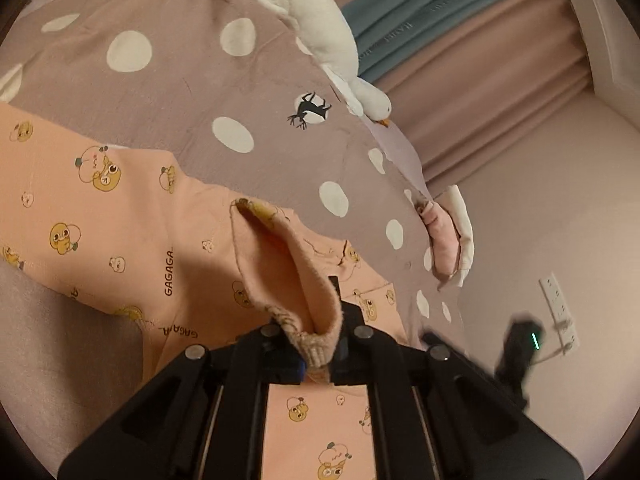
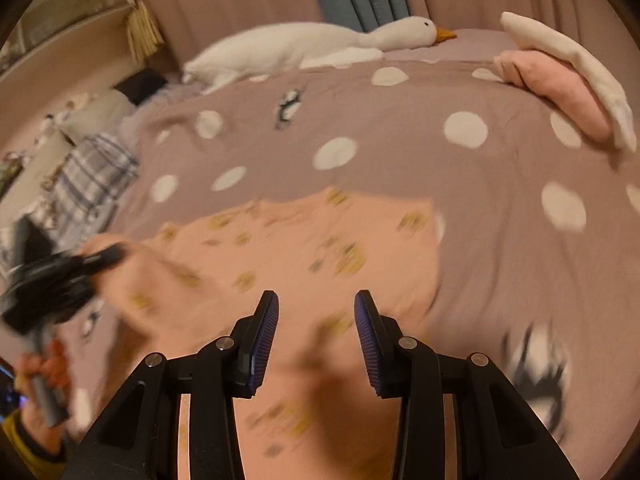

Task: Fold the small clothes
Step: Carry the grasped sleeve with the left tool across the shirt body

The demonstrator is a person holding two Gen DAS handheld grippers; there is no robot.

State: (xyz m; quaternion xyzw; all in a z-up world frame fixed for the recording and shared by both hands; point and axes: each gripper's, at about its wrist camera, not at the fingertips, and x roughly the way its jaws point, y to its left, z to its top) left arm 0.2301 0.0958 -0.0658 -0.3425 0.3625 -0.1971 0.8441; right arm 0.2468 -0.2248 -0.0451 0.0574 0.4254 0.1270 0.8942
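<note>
- The left tool [image 1: 316, 354] is clamped on the ribbed cuff [image 1: 310, 346] of the peach garment [image 1: 132, 232], the sleeve rising in a fold just ahead of its fingers.
- The rest of that garment, printed with little cartoon figures, lies spread on the polka-dot bedspread [image 1: 192, 80] ahead and to the left of the left tool.
- The right tool [image 2: 316, 338] hangs above the same garment with its ribbed blue pads [image 2: 266, 336] apart and nothing between them.
- Seen from the right tool, the left tool is a dark blur far off to its left, gripped by a hand [image 2: 38, 380].
- Beyond both tools a white plush goose [image 2: 304, 46] lies along the far side of the bed.
- A small stack of folded clothes [image 2: 560, 84], pink under white, sits far ahead and to the right of the right tool.
</note>
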